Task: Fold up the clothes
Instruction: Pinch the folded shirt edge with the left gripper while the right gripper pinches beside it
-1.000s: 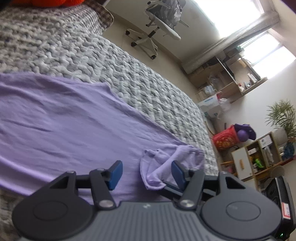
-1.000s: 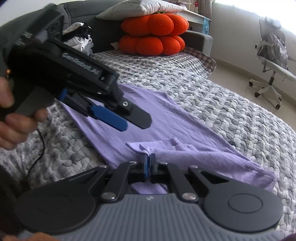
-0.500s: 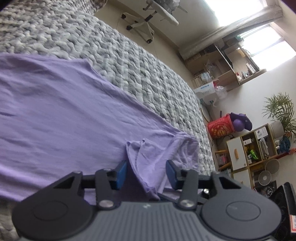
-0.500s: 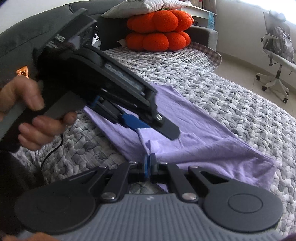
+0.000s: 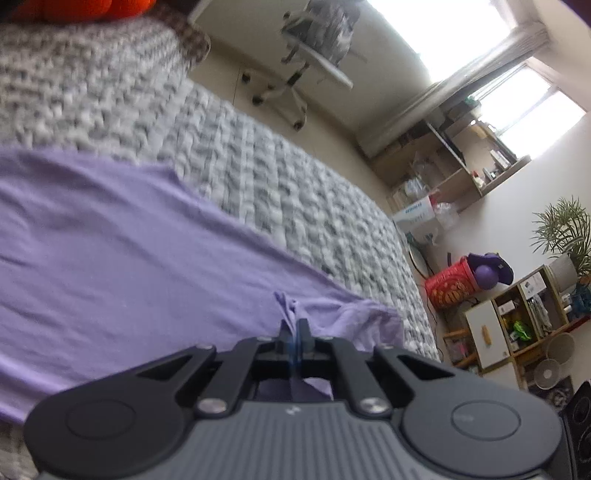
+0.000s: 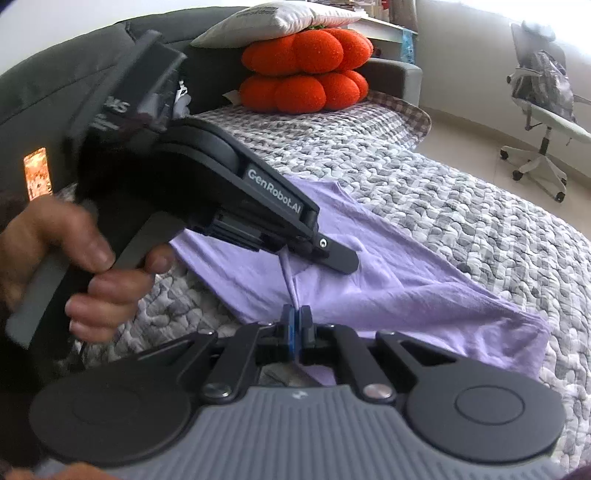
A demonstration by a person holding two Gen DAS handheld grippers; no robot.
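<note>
1. Grey-and-white quilted bedding covers the bed we work over, and we use it as our landmark; two orange pumpkin cushions sit stacked at its far end under a pale pillow.
2. Beyond the bedding's far side we see a white office chair on the floor, and past its foot a shelf unit beside a potted plant.
3. Our lilac T-shirt lies spread across the bedding, one bunched edge raised off it.
4. Our left gripper is clamped on a pinch of that edge, fingers together.
5. Our right gripper is likewise pressed together on a ridge of the shirt, just beside the left one.
6. Our left hand wraps its handle.
</note>
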